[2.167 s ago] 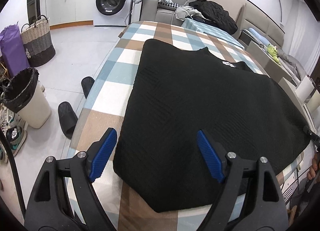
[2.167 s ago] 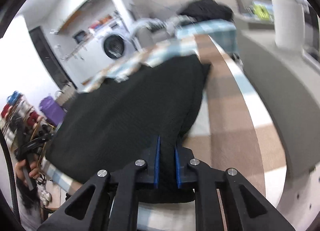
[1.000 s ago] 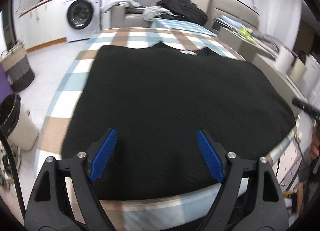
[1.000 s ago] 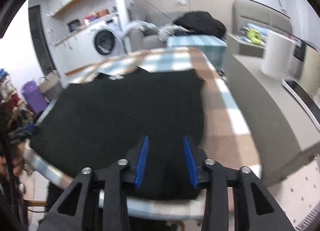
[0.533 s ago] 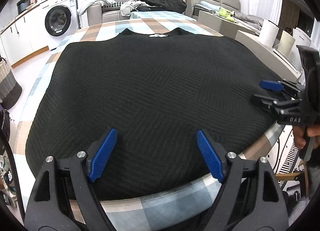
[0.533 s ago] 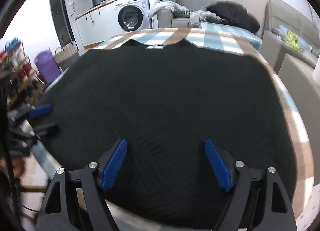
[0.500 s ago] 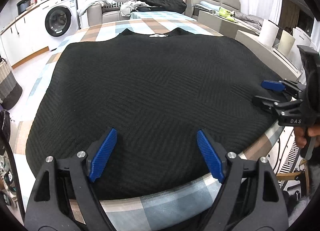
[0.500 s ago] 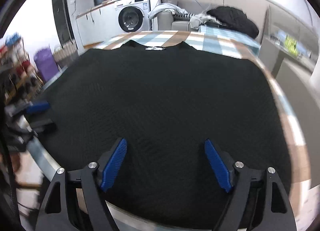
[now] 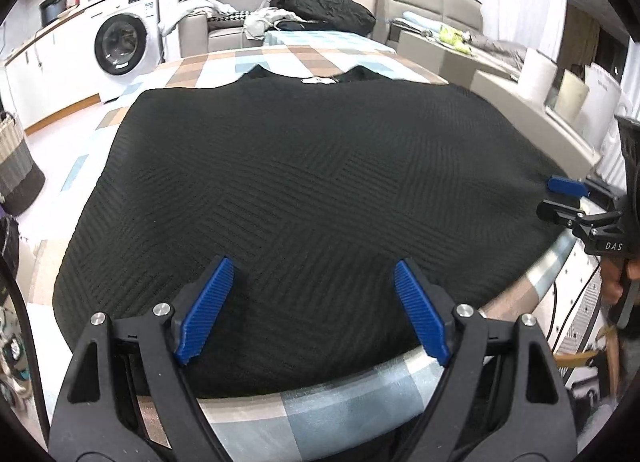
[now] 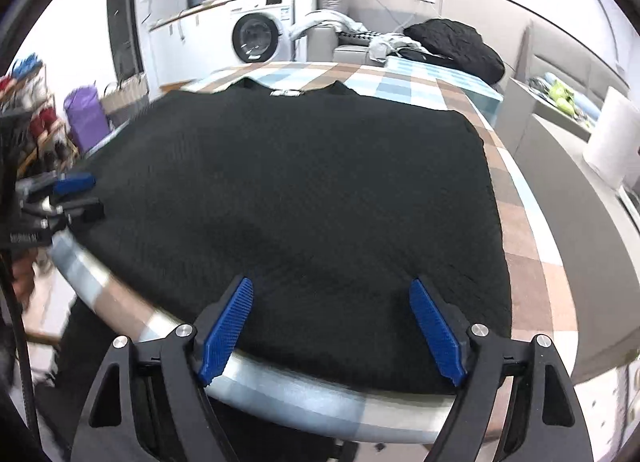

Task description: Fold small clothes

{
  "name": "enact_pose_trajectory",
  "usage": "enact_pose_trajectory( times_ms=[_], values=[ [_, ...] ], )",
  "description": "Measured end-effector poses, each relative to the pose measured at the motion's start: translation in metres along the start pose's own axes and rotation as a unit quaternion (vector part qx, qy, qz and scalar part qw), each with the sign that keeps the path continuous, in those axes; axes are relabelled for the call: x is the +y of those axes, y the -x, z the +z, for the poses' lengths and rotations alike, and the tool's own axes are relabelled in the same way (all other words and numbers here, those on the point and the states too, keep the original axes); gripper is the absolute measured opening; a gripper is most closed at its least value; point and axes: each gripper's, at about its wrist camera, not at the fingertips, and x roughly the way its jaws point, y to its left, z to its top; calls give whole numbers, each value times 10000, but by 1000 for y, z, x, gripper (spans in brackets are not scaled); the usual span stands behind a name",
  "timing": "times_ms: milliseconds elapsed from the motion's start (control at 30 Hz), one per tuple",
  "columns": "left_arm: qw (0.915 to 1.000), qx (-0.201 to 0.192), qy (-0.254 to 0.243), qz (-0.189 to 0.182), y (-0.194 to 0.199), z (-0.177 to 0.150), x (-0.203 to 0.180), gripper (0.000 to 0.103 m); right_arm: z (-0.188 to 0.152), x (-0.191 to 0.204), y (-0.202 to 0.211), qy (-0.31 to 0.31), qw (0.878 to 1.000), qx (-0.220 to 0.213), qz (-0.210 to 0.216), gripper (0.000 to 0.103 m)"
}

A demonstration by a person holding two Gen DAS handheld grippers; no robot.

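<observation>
Left wrist view: the left gripper [image 9: 310,310] sits at the bottom of the frame with its blue-padded fingers [image 9: 206,308] spread wide, holding nothing, above the near hem of a black knit garment [image 9: 304,197]. The garment lies flat across the middle of the frame on a table [image 9: 320,418] covered in a blue, brown and white checked cloth, its neckline with a white label toward the top of the frame. At the right edge the right gripper [image 9: 560,197] shows side-on beside the garment's edge. A washing machine [image 9: 122,41] stands at the upper left. In the right wrist view the right gripper [image 10: 330,332] also has its fingers spread wide and empty over the near hem of the garment [image 10: 304,189], and the left gripper [image 10: 78,193] appears blurred at the left edge of the frame.
</observation>
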Motion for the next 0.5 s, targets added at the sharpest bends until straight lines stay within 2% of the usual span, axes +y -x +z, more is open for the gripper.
enact_pose_trajectory(
  times_ms=[100,167,333,433,500],
  values=[
    [9997,-35,240,-16,-1,3,11,82,14,1,-11,-369,9992,-123,127,85],
    [9995,-28,308,55,-2,4,16,81,24,3,-27,-475,9989,-44,-25,85],
    [9998,-17,165,109,-2,3,15,82,34,11,-44,-105,9997,82,-204,85],
    [9998,-36,102,173,-2,2,13,82,29,4,-39,-145,9998,28,-126,85],
    [9998,-53,89,187,-1,3,11,82,26,0,-33,-180,9994,23,-280,85]
  ],
)
